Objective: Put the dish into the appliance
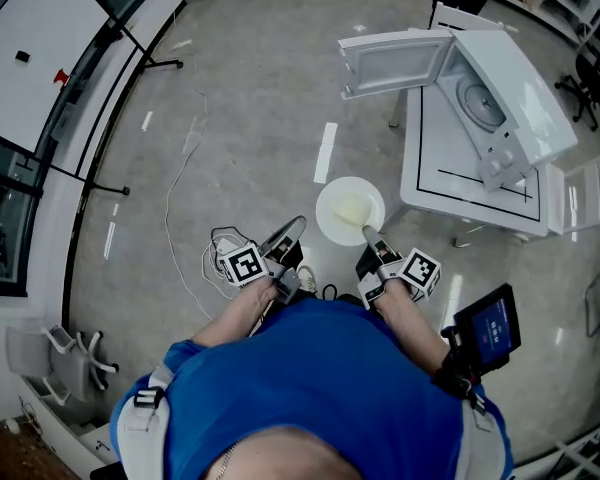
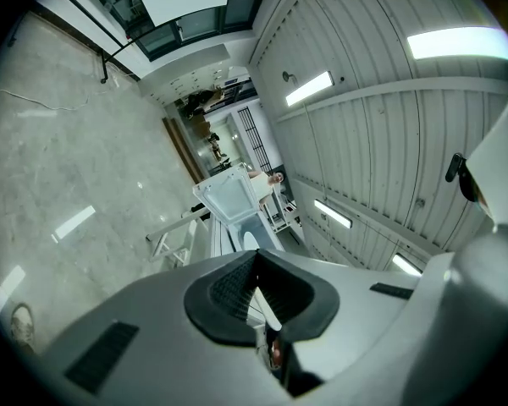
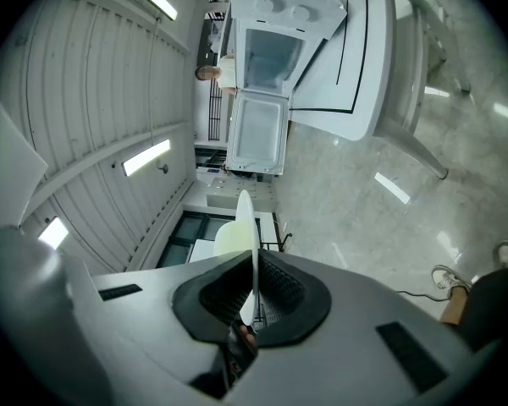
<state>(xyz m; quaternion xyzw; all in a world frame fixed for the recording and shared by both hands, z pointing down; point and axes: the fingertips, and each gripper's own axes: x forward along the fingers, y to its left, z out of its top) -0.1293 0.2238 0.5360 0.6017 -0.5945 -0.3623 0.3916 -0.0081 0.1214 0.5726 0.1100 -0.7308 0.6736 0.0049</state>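
A round white dish (image 1: 350,210) hangs level over the floor in the head view, and my right gripper (image 1: 370,236) is shut on its near rim. The right gripper view shows the dish (image 3: 245,227) edge-on, clamped between the dark pads of that gripper (image 3: 252,290). A white microwave (image 1: 500,98) stands on a white table (image 1: 450,168) ahead to the right, with its door (image 1: 395,60) swung open and the round turntable showing. The microwave (image 3: 275,24) faces the dish at some distance. My left gripper (image 1: 285,238) is beside my body, shut and holding nothing (image 2: 256,290).
A whiteboard on a black stand (image 1: 40,48) fills the far left. A thin cable (image 1: 185,168) trails over the grey floor to a coil near my left hand. A white chair (image 1: 580,193) is beside the table. A tablet (image 1: 490,328) is strapped to the right forearm.
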